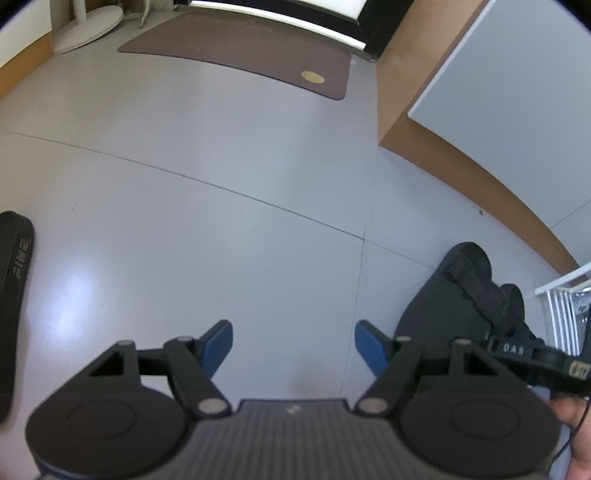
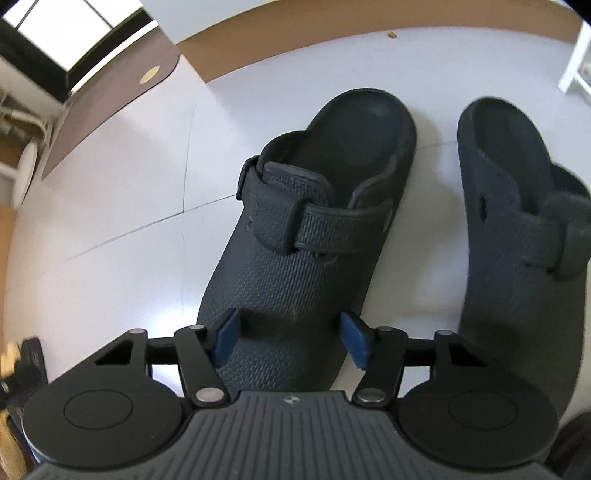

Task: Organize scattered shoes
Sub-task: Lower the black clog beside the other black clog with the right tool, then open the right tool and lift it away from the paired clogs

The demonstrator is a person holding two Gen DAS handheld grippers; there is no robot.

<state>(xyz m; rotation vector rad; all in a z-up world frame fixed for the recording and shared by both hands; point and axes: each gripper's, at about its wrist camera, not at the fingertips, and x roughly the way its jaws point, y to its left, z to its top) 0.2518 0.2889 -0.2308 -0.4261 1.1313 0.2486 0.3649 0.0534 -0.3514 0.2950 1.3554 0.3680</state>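
Observation:
In the right wrist view two dark navy clogs stand side by side on the pale floor, heels away from me: the left clog (image 2: 306, 236) and the right clog (image 2: 517, 236). My right gripper (image 2: 291, 338) is open, its blue pads on either side of the left clog's toe; I cannot tell whether they touch it. My left gripper (image 1: 293, 349) is open and empty over bare floor. A dark clog (image 1: 454, 306) and the other gripper lie at its right. A black slipper (image 1: 14, 295) lies at the far left edge.
A brown doormat (image 1: 240, 48) lies by the door at the back. A brown-skirted white wall (image 1: 498, 122) runs along the right. A white rack (image 1: 565, 314) stands at the right edge. A round white stand base (image 1: 88, 29) sits at the back left.

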